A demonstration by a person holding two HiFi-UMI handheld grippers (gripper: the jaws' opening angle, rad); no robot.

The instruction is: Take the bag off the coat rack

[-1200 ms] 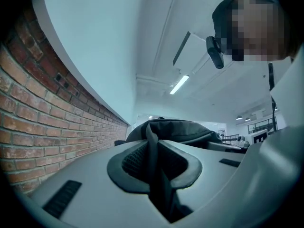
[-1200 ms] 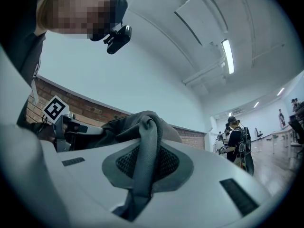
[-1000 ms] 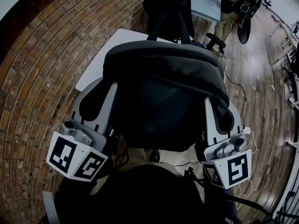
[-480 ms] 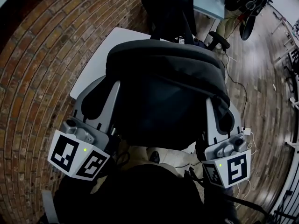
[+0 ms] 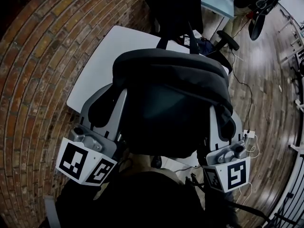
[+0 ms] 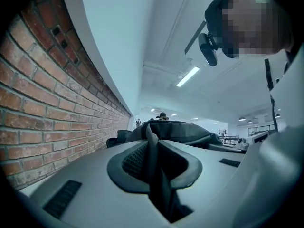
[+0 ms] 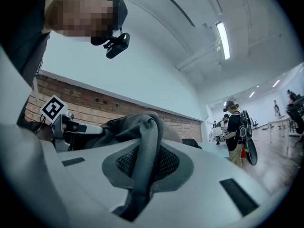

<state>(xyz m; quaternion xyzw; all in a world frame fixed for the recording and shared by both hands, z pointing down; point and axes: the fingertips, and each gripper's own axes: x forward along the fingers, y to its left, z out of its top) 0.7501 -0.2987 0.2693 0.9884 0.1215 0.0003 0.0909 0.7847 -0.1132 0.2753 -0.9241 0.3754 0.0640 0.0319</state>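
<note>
The left tongs [image 6: 153, 163] are nearly closed, their ribbed pads pinching a dark band of fabric that runs up into the bag [image 5: 171, 94]. The right tongs [image 7: 142, 167] are closed tighter still, on a grey woven band of the same bag. I cannot tell whether each band is a shoulder strap or a folded edge. Between them the two tongs carry the bag in the air, one at each flank, close in front of the person's chest and over the near corner of the white desk [image 5: 102, 56]. No coat rack shows in any view, so I judge the bag is already off it.

The bag is a dark backpack, black to charcoal, with a rounded padded top and a seam running across its upper face. It bulges between the grips and looks soft. I expect it to sag and swing rather than hold its shape, with moderate weight if anything is inside. The woven fabric should not be slippery, but a thin band could creep through the pads. The thicker straps or a top handle would make the safest hold, one on each side to keep it level.

Beyond the desk stand a black chair [image 5: 173, 4] and, to the left, a brick wall [image 5: 38, 56]
</note>
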